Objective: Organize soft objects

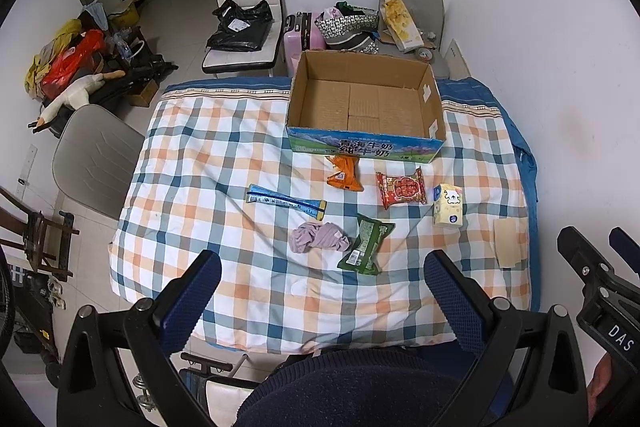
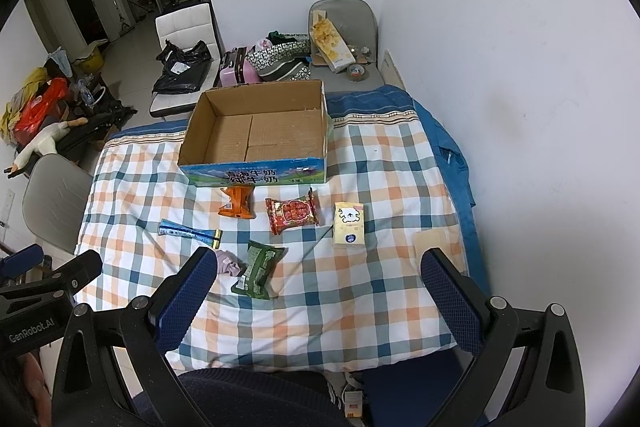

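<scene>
An empty cardboard box [image 1: 362, 103] [image 2: 256, 135] stands at the far side of the checked cloth. In front of it lie an orange packet [image 1: 343, 173] [image 2: 237, 207], a red packet [image 1: 401, 189] [image 2: 293, 215], a yellow tissue pack [image 1: 448, 205] [image 2: 349, 225], a blue tube pouch [image 1: 285, 205] [image 2: 190, 233], a green packet [image 1: 366, 245] [image 2: 258, 269] and a purple cloth [image 1: 318, 237] [image 2: 228, 265]. My left gripper [image 1: 322, 295] is open and empty above the near edge. My right gripper [image 2: 318, 291] is open and empty, also near the front edge.
The checked cloth [image 1: 208, 155] [image 2: 380, 287] covers a table against a white wall on the right. A beige flat card [image 1: 508, 241] [image 2: 428, 241] lies at the right. A grey chair [image 1: 90, 163] stands at the left. Chairs, bags and a pink suitcase [image 1: 304, 33] stand behind.
</scene>
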A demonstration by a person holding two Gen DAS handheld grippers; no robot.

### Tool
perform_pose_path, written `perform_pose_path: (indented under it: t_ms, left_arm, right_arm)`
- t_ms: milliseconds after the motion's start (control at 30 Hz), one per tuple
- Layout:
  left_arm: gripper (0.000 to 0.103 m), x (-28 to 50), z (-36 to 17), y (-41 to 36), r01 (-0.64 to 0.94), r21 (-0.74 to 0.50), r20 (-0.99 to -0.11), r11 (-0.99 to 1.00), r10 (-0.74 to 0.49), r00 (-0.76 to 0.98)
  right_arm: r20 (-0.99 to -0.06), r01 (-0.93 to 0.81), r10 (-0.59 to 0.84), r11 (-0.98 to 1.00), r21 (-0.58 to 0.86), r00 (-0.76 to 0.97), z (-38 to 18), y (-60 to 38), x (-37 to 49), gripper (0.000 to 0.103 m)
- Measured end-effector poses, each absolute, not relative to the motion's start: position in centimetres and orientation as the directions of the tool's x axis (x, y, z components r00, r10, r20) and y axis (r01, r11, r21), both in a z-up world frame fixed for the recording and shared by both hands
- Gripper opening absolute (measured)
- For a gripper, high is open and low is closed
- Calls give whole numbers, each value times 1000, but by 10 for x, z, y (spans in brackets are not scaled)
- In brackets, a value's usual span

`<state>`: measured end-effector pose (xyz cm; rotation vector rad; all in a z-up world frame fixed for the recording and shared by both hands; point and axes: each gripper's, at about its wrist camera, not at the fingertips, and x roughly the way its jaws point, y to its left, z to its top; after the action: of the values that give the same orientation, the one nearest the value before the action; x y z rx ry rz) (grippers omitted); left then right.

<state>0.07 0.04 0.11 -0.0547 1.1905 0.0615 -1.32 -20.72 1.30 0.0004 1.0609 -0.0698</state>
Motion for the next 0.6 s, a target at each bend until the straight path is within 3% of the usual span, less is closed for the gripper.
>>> perform_pose_path:
  t_ms: [600]
  left_arm:
    - [103,1,1,1,-77,-10,-929,997,19,369]
  right_arm:
    - [-873,56,-54,998,-30,485,15,-204,-11,103]
